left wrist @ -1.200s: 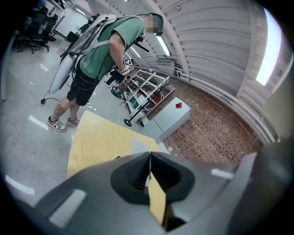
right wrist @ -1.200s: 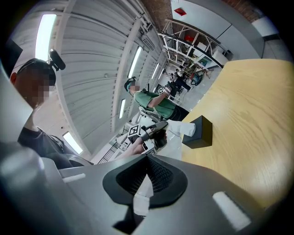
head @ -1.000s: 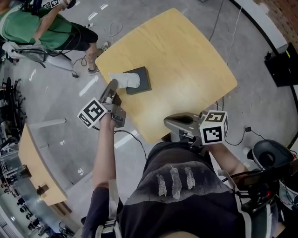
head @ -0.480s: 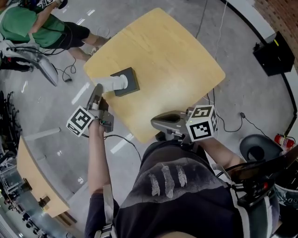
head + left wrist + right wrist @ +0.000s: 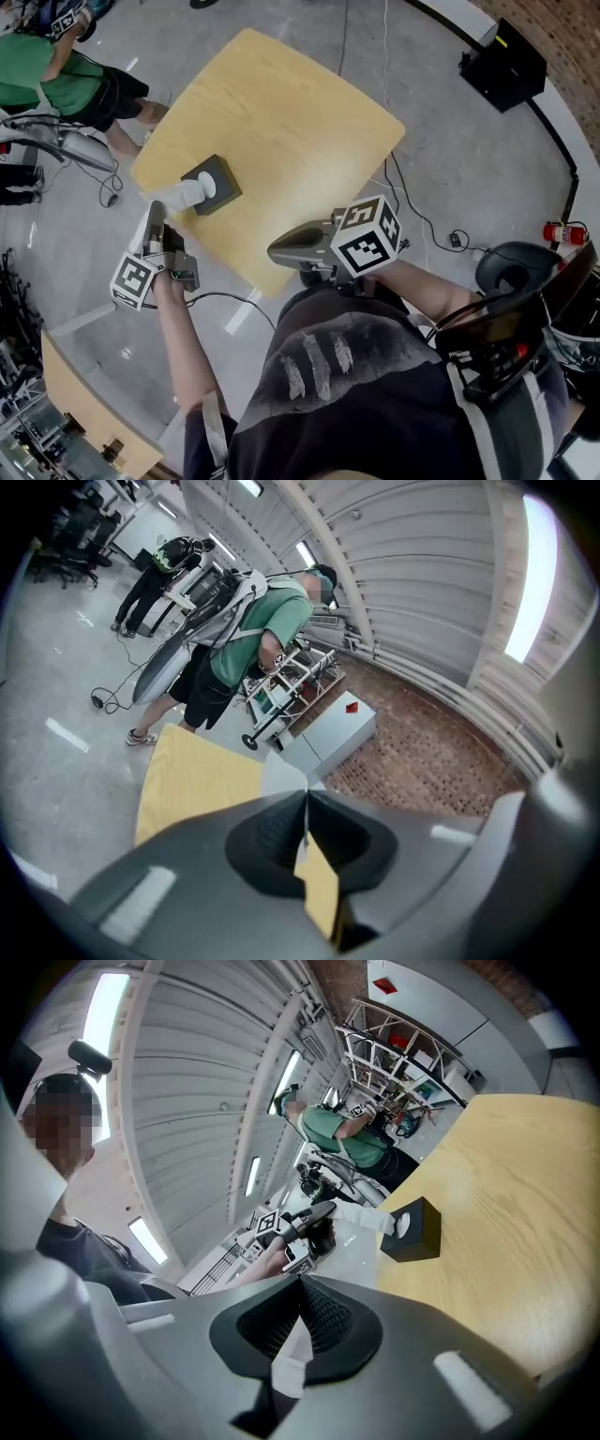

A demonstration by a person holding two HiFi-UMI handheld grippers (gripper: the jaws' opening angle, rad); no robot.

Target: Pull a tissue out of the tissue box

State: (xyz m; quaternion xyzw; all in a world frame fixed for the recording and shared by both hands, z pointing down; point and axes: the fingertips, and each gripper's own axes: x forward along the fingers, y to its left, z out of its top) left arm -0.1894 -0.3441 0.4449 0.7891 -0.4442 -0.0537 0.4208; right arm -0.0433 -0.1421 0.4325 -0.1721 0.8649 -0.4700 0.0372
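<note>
Your left tongs [image 5: 156, 208] were clamped shut on the white tissue [image 5: 184, 195], pinched right at the tips. The tissue ran from those tips straight across to the top of the dark tissue box [image 5: 214, 183], far end in the box. The box sat just ahead of the left tongs, flat on the wooden desk [image 5: 281, 122], near the desk edge on that side. The left tongs themselves hung off that edge, over the floor [image 5: 450, 169], with their marker cube [image 5: 134, 279] at the back end toward you.

Your right tongs [image 5: 274, 253] were closed too, tips together, held over the near edge of the desk and pointing across toward the left tongs' side. The box was well apart from them, ahead and to their left. The right gripper view showed it past the tips, tissue stretched out to the left tongs.

A person in a green shirt [image 5: 52, 80] was beyond the left tongs, past the desk. A black case [image 5: 502, 64] lay on the floor far right of the right tongs.
</note>
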